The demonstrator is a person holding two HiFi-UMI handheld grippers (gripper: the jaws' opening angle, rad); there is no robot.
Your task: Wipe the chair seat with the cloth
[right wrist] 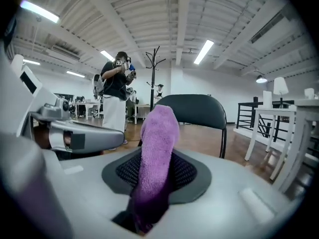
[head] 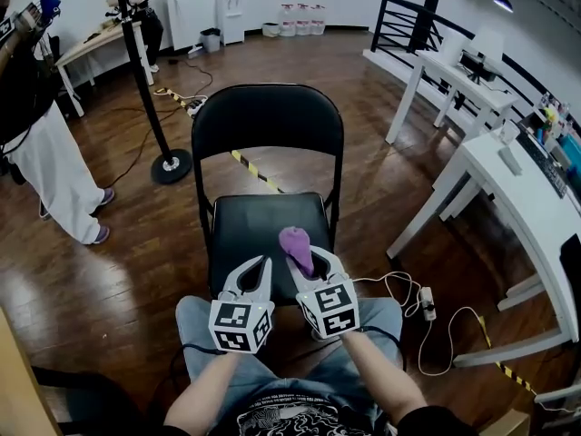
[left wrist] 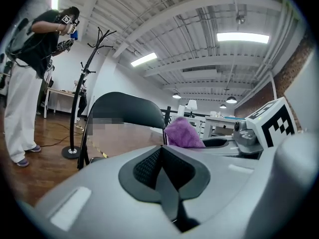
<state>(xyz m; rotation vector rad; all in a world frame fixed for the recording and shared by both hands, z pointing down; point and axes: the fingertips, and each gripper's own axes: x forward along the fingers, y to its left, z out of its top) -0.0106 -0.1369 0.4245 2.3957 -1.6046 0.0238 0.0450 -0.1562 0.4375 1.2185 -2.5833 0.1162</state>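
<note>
Wood floor (head: pixel 100 280), black folding chair seat (head: pixel 263 230): R gripper (head: pixel 307 260) clamped on purple cloth (head: pixel 294 242) over seat front, L gripper (head: pixel 256 269) closed w/ nothing; wiping apparently not begun.

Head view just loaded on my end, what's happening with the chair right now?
A seated person holds a gripper in each hand over the front of a black folding chair. The right gripper is shut on a purple cloth, which sticks out past its jaws above the seat. The left gripper sits beside it, jaws together and empty. Whether the cloth touches the seat cannot be told.
</note>
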